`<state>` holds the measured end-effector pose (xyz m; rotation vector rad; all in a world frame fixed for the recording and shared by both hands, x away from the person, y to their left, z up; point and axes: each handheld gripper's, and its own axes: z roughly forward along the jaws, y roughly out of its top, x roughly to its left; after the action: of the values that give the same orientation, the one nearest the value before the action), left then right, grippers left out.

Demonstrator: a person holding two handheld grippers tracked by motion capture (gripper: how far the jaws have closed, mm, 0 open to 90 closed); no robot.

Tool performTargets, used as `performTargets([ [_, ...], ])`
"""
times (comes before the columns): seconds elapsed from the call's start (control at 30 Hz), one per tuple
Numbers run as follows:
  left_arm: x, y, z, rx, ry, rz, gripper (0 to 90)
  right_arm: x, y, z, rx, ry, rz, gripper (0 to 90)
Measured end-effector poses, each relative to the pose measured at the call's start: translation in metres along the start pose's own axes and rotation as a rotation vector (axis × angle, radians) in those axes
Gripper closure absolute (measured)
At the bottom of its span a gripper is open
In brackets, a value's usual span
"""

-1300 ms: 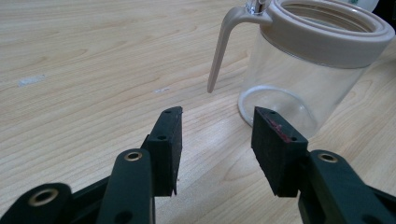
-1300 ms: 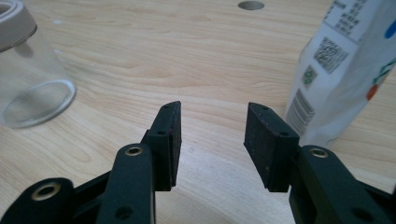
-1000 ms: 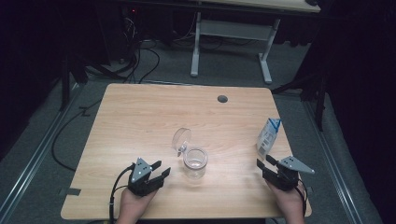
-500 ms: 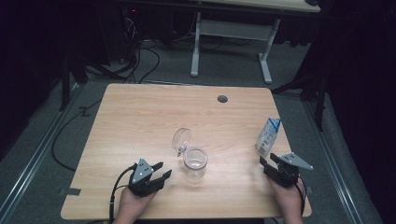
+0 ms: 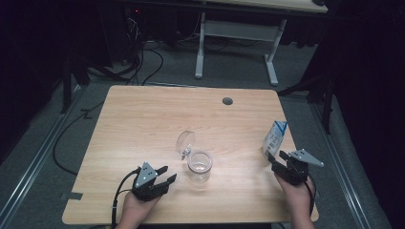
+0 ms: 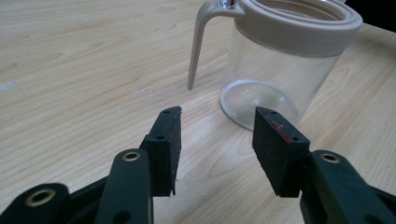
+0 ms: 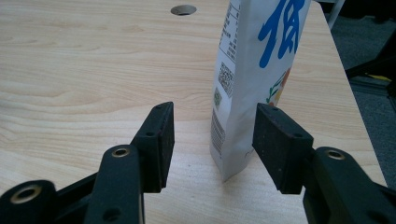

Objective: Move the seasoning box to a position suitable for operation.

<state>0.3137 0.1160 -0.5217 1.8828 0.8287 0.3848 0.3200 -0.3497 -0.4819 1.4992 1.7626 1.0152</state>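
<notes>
Carton (image 7: 254, 84) with blue lettering and QR code stands before right gripper's (image 7: 212, 140) parted fingers (image 7: 159, 140).

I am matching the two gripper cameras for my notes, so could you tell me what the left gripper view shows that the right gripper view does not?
The left gripper view shows the clear jar with its beige rim and lid arm, standing just beyond the open left gripper, untouched. The right gripper view shows instead the upright white carton with blue print and the round hole in the table; the right gripper, whose jaws have just been opening, stands open before the carton, with no pad pressing it. Both share the wooden table and two black jaws.
</notes>
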Motion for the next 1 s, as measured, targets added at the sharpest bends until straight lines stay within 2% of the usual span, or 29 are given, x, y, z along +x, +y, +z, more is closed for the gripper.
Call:
performTargets([
  [0.1,0.000,-0.001,0.002,0.008,0.002,0.005,52.2,0.000,0.002,0.001,0.000,-0.001,0.006,48.4],
  [0.43,0.002,0.002,0.000,-0.018,0.002,-0.012,51.7,0.000,0.004,0.005,0.038,-0.004,0.024,46.9],
  [0.53,0.001,0.004,-0.001,-0.025,0.010,0.010,51.7,0.002,0.008,0.007,0.027,-0.012,-0.004,46.4],
  [0.67,0.000,0.004,-0.001,-0.023,0.017,0.019,51.6,0.004,0.009,0.009,0.009,-0.032,-0.013,45.9],
  [0.83,-0.003,0.002,-0.002,-0.002,0.024,0.041,51.5,-0.001,0.012,0.011,-0.005,-0.035,0.009,45.6],
  [0.93,-0.004,0.002,-0.001,-0.007,0.017,0.028,51.5,0.000,0.014,0.014,-0.010,-0.037,-0.012,45.4],
  [1.0,-0.006,0.003,0.000,-0.010,0.026,0.045,51.6,0.000,0.015,0.015,-0.019,-0.045,-0.011,45.5],
])
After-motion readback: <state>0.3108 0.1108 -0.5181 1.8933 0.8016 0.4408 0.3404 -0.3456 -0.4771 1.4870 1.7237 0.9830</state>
